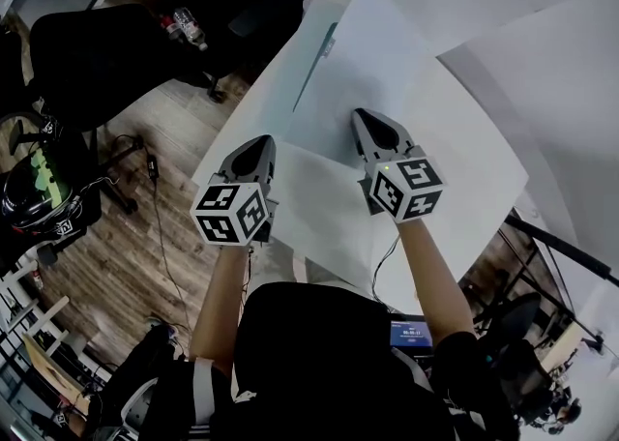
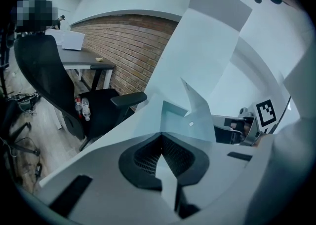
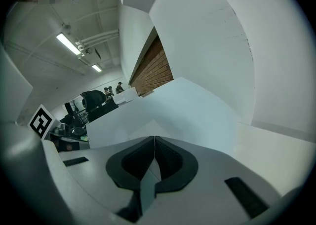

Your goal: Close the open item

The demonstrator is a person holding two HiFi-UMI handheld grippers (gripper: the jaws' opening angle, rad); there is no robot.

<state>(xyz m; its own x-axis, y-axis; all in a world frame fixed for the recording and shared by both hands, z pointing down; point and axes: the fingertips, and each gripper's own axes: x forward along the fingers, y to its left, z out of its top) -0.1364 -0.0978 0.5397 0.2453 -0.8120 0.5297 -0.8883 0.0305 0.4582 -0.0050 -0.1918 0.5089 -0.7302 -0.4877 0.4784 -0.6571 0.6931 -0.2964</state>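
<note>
In the head view, my left gripper [image 1: 259, 142] and my right gripper [image 1: 362, 114] are side by side over the near part of a white table [image 1: 242, 130], and both point away from me toward the white box [image 1: 387, 62] that stands on it. The left gripper is at the near left corner of the box and the right gripper is over its near middle part; I cannot tell if they touch it. A dark narrow gap runs along the left side of the box. Left of the table there are a black chair [image 1: 97, 52], 2 bottles [image 1: 184, 28] and a wooden floor [image 1: 145, 236]. In the left gripper view, the jaws of my left gripper [image 2: 161, 135] are pressed together at the tips and hold nothing. Just ahead of them 1 flap [image 2: 197, 105] of the white box [image 2: 173, 118] stands upright, so the box is open. The chair [image 2: 44, 71], the bottles [image 2: 81, 108] and a brick wall [image 2: 128, 46] are behind. In the right gripper view, my right gripper [image 3: 154, 138] is also closed on nothing, and the wide white side of the box [image 3: 192, 105] is right in front of it.
</note>
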